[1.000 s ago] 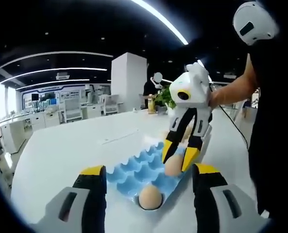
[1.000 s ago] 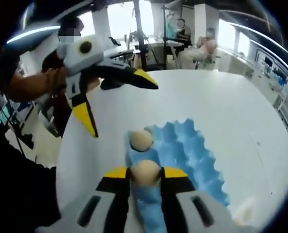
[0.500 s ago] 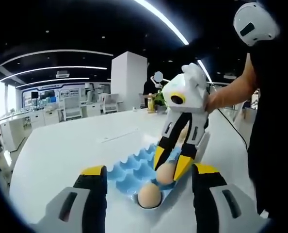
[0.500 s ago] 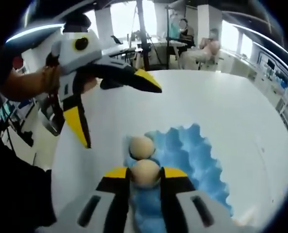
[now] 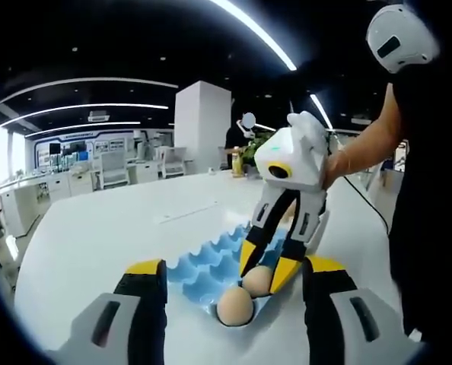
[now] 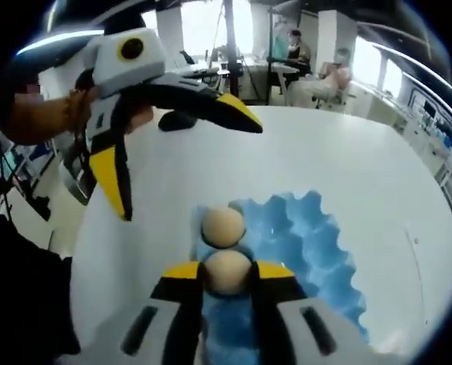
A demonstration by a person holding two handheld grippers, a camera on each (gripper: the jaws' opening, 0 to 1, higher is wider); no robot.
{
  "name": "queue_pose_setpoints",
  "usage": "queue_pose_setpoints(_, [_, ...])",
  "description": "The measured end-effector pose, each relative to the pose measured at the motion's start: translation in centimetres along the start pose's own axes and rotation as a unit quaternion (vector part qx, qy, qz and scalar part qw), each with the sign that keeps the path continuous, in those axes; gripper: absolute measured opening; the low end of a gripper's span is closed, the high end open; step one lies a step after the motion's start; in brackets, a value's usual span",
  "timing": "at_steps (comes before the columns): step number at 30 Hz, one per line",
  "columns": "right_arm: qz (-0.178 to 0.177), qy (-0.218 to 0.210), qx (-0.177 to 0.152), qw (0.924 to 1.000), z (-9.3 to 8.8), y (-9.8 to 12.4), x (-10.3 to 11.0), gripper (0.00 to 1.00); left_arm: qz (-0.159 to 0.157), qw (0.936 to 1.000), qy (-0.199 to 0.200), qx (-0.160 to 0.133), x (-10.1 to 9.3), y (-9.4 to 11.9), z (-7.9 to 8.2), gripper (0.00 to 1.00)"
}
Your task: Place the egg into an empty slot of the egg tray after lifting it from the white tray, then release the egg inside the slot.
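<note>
1. Reading for labels: no writing is legible on the grippers, the blue egg tray [image 6: 302,243] or the white table [image 5: 97,236].
2. Right gripper [image 6: 226,275] points down over the tray, yellow-tipped jaws pinched narrow on an egg [image 6: 227,272] low in a slot; from the left gripper view it [image 5: 262,272] is held by a hand [image 5: 334,161].
3. Left gripper [image 6: 184,163] hovers above the table with jaws spread wide, holding nothing.
4. Second egg [image 6: 223,226] sits in the neighbouring corner slot, just beside the gripped one.
5. Left gripper view alone shows a white pillar [image 5: 202,125] and a plant [image 5: 256,152]; right gripper view shows seated people [image 6: 325,72].
</note>
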State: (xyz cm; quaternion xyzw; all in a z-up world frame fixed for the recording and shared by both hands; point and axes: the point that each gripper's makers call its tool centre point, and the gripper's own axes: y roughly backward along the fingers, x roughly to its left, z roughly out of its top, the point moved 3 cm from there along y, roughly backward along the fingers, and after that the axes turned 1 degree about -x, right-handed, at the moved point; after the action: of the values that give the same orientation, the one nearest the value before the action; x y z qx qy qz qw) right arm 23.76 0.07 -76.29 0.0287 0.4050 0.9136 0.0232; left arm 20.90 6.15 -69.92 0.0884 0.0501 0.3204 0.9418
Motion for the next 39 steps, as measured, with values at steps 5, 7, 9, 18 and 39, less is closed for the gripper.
queue_pose_setpoints(5, [0.0, 0.028, -0.017, 0.9995, 0.1, 0.0, 0.2, 0.26, 0.002, 1.0, 0.003, -0.004, 0.0, 0.0, 0.2, 0.75])
queue_pose_setpoints(7, [-0.003, 0.034, -0.022, 0.9992, 0.1, -0.1, 0.3, 0.26, 0.004, 0.9999, 0.005, -0.008, 0.0, 0.0, 0.4, 0.75])
queue_pose_setpoints(9, [-0.004, 0.032, -0.024, 0.9992, 0.1, 0.0, 0.2, 0.26, 0.004, 1.0, 0.004, -0.008, 0.0, 0.0, 0.4, 0.75])
queue_pose_setpoints(18, [-0.006, 0.046, -0.023, 0.9986, -0.2, -0.1, 0.5, 0.27, 0.004, 0.9999, 0.002, -0.01, 0.3, 0.0, 0.4, 0.74])
queue_pose_setpoints(39, [-0.022, 0.031, -0.039, 0.9985, -1.7, 2.5, 0.3, 0.26, 0.001, 0.9999, -0.007, -0.01, 0.1, -0.1, 0.9, 0.73])
